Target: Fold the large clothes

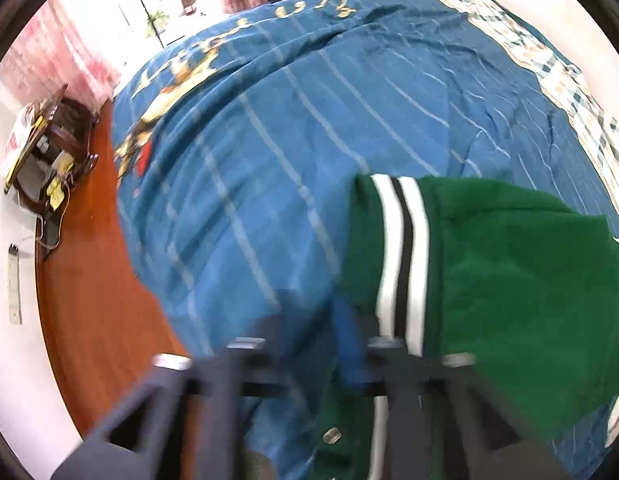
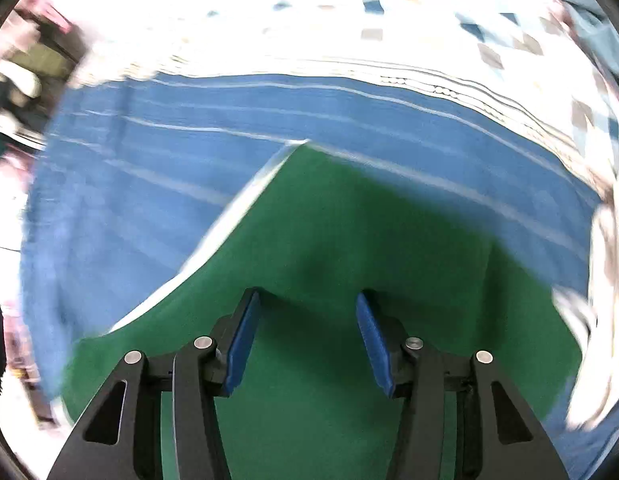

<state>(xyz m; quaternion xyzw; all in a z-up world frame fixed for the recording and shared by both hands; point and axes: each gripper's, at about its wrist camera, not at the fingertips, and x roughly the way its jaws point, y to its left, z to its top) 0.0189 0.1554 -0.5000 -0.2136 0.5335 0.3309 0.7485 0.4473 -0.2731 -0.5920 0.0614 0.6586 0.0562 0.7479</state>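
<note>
A green garment [image 1: 509, 264] with a white-black-white striped band [image 1: 403, 256] lies on a blue striped bedspread [image 1: 269, 152]. My left gripper [image 1: 309, 332] is blurred; its jaws stand apart, over the garment's left edge and the bedspread, and nothing is seen between them. In the right wrist view the green garment [image 2: 349, 240] fills the lower middle, with a white-edged corner [image 2: 297, 146] pointing away. My right gripper [image 2: 307, 312] is open just above the green cloth, its blue pads [image 2: 241, 344] wide apart, holding nothing.
The bed has a checked white border [image 1: 569, 92] on its far side, also bright in the right wrist view [image 2: 349, 20]. An orange-brown floor [image 1: 93, 260] and a dark wooden stand [image 1: 49, 140] with clutter lie left of the bed. Pink curtains [image 1: 41, 64] hang behind.
</note>
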